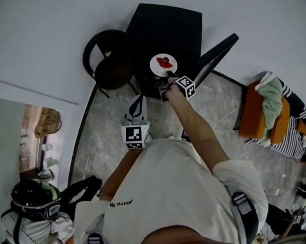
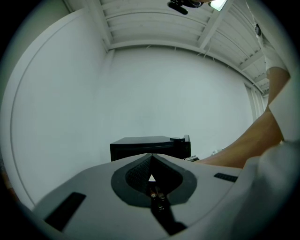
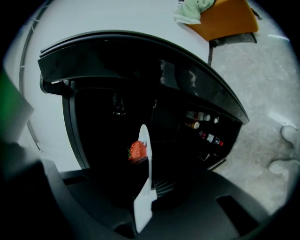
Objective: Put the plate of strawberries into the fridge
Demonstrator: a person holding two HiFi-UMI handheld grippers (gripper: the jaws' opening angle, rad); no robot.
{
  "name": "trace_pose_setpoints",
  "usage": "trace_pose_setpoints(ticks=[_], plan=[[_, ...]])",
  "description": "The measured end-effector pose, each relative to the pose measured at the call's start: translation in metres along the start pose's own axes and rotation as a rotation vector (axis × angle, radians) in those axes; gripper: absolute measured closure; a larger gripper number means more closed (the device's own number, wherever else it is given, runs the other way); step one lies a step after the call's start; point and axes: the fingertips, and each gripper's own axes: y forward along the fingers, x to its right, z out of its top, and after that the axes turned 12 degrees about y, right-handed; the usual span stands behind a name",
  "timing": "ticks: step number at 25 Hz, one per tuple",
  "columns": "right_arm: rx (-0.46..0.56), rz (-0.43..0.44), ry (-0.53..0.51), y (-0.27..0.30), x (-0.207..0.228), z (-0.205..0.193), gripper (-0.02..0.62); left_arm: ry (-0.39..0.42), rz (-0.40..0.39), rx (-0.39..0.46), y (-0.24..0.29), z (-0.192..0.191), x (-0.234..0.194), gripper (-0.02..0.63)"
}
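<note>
The fridge [image 1: 164, 29] is seen in black, outside and within. A white plate [image 1: 156, 68] is shown before it, topped with red strawberries [image 1: 164, 62]. Black-and-white square markers are borne on the cubes of the right gripper [image 1: 168, 77] and the left gripper [image 2: 151, 161], the latter's body being grey with darker pads. Left of the fridge a black chair [image 1: 112, 70] is found. The floor [image 1: 107, 142] around the fridge is marbled grey. Right of the fridge an orange seat [image 1: 251, 115] is draped with a pale green cloth [image 1: 271, 98] and a black-and-white striped fabric [image 1: 293, 131].
</note>
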Motion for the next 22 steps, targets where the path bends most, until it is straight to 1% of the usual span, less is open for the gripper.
trace_pose_setpoints(ticks=[5, 12, 22], plan=[[0.007, -0.007, -0.001, 0.004, -0.002, 0.002, 0.575, 0.002, -0.001, 0.002, 0.000, 0.004, 0.000, 0.604], [0.020, -0.010, -0.009, 0.017, -0.005, 0.009, 0.575, 0.001, -0.004, -0.017, 0.005, -0.002, -0.001, 0.604], [0.023, 0.005, -0.023, 0.025, -0.011, 0.009, 0.575, 0.018, 0.008, -0.011, 0.004, 0.001, -0.006, 0.604]])
